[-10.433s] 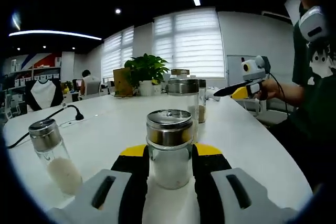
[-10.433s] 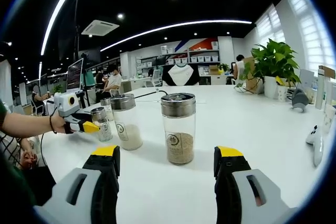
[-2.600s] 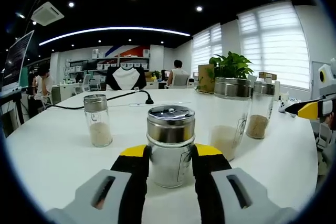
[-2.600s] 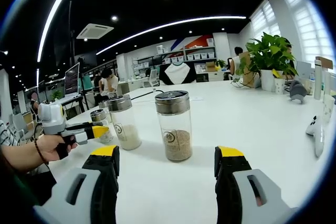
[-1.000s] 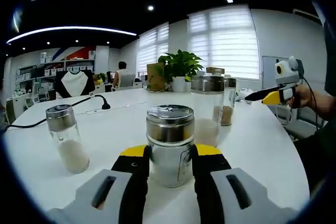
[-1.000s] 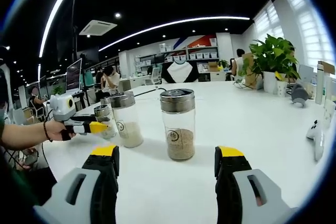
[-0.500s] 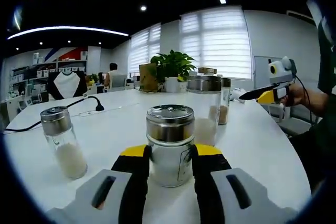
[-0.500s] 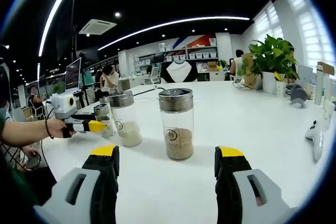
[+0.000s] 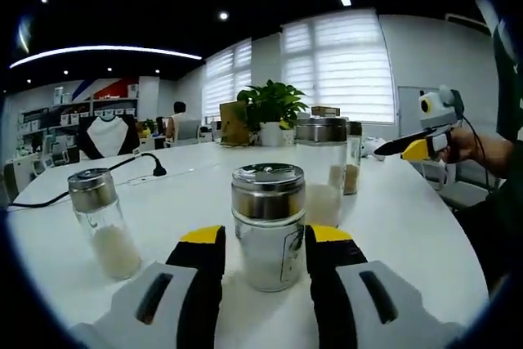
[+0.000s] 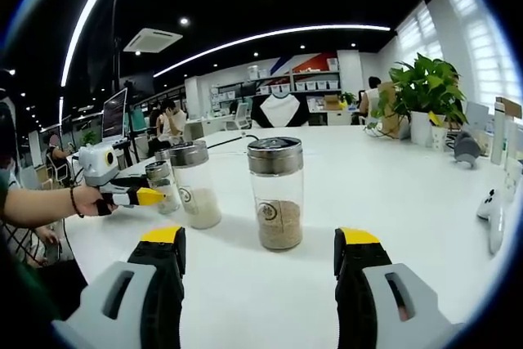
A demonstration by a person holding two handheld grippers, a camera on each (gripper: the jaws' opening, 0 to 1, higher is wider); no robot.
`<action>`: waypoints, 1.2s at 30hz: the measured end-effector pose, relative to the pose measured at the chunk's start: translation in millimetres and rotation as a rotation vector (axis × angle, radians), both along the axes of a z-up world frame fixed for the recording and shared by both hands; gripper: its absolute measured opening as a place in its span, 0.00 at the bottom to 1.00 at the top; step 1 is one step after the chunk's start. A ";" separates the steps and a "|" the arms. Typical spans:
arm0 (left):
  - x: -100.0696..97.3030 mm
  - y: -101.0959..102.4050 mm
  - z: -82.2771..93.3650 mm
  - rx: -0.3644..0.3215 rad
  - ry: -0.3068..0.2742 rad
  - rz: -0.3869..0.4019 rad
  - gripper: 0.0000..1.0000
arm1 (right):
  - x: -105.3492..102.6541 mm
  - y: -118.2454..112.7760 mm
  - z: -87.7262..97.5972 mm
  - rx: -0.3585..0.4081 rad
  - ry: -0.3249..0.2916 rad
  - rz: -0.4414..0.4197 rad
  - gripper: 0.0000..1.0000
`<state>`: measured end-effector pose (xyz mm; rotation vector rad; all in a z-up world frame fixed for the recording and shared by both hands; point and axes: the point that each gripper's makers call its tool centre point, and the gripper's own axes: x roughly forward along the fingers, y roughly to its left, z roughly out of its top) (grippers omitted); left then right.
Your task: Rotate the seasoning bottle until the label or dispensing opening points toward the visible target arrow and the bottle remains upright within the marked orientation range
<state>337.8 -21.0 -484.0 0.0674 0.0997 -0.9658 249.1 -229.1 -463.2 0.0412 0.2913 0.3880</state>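
Note:
A glass seasoning bottle (image 9: pixel 268 218) with a steel lid and white grains stands upright on the white table (image 9: pixel 409 234). It has a small label low on its right side. My left gripper (image 9: pixel 265 239) is open, its yellow-tipped jaws flanking the bottle with a thin gap on each side. In the right gripper view the left gripper (image 10: pixel 122 194) shows at the left, held by a hand, its tip by a small bottle (image 10: pixel 161 185). My right gripper (image 10: pixel 260 247) is open with nothing between its jaws, short of a bottle of brown grains (image 10: pixel 276 194). The right gripper (image 9: pixel 413 149) also shows at the right of the left gripper view.
A small bottle of white grains (image 9: pixel 102 222) stands to the left. A taller bottle (image 9: pixel 321 169) and the brown-grain one (image 9: pixel 351 161) stand behind. A potted plant (image 9: pixel 265 108) and a black cable (image 9: pixel 122 173) lie farther back. A white controller (image 10: pixel 494 218) rests at the right.
My left gripper's jaws have spread slightly and let go of the bottle they were shut on half a second ago. The right gripper has stayed open and nearly still.

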 end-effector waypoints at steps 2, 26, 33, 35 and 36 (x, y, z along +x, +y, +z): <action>-3.7 5.3 3.6 -0.011 -0.006 0.012 0.47 | 0.4 -1.4 -0.5 -0.002 0.001 -0.002 0.75; -56.4 55.9 31.6 -0.015 -0.025 0.227 0.51 | 3.3 -5.1 5.9 -0.019 -0.023 -0.015 0.77; -73.1 65.8 34.5 -0.039 -0.019 0.283 0.52 | 2.0 -4.5 6.2 -0.017 -0.022 -0.021 0.77; -76.1 68.6 34.7 -0.038 -0.020 0.301 0.52 | 2.1 -4.0 6.3 -0.016 -0.022 -0.021 0.77; -77.9 71.4 35.2 -0.042 -0.017 0.317 0.52 | 2.1 -3.6 6.5 -0.014 -0.023 -0.021 0.77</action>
